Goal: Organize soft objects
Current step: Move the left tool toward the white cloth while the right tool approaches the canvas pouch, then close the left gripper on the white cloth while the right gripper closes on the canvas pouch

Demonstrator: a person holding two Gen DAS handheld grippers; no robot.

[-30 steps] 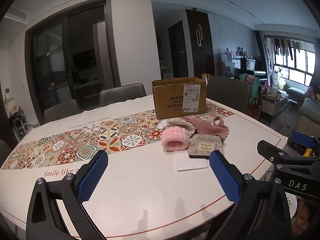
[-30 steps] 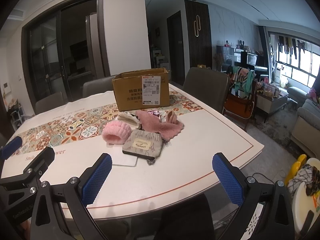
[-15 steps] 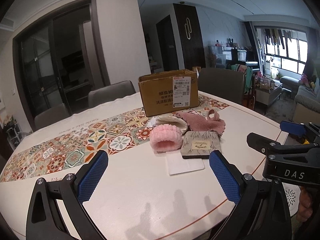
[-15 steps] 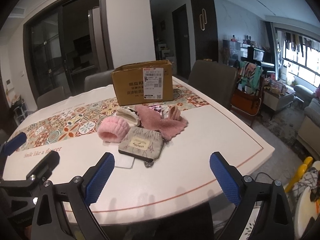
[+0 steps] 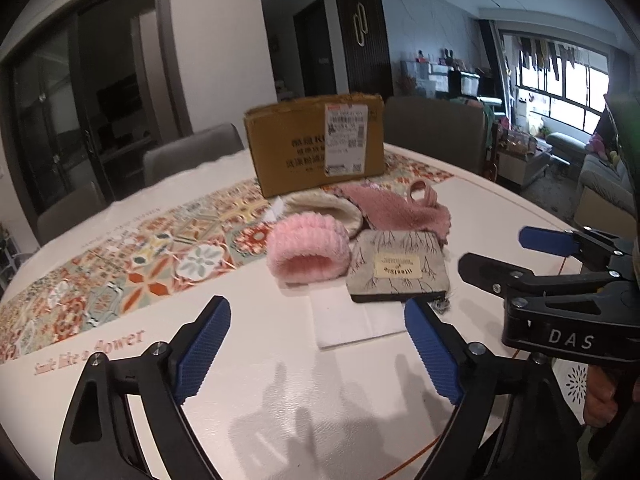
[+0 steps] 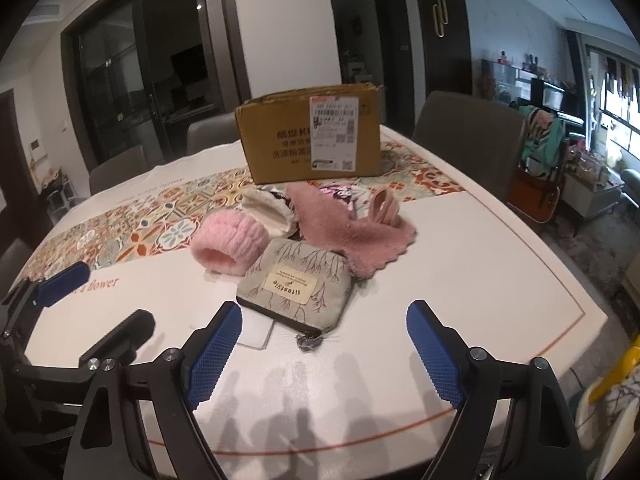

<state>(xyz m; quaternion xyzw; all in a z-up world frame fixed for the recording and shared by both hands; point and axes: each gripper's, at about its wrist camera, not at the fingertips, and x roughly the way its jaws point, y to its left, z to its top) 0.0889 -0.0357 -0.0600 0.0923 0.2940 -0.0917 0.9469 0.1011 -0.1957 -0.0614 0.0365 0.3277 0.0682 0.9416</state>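
A pile of soft things lies on the white table: a fluffy pink band (image 5: 306, 251) (image 6: 228, 245), a cream fleece piece (image 5: 324, 208) (image 6: 266, 210), a pink knit cloth (image 5: 396, 208) (image 6: 352, 232) and a grey fabric pouch (image 5: 398, 266) (image 6: 296, 284) resting partly on a white folded cloth (image 5: 348, 322) (image 6: 256, 330). A cardboard box (image 5: 316, 142) (image 6: 310, 136) stands behind them. My left gripper (image 5: 318, 350) is open and empty, short of the white cloth. My right gripper (image 6: 324, 354) is open and empty, just short of the pouch.
A patterned runner (image 5: 132, 256) (image 6: 132, 228) crosses the table. Grey chairs (image 5: 192, 152) (image 6: 468, 132) stand at the far side. The right gripper's body (image 5: 568, 292) shows at the right of the left view; the left gripper's body (image 6: 60, 320) shows at the left of the right view.
Both grippers have moved forward over the table toward the pile, which now looks larger and closer. Both stay open and nothing on the table has moved.
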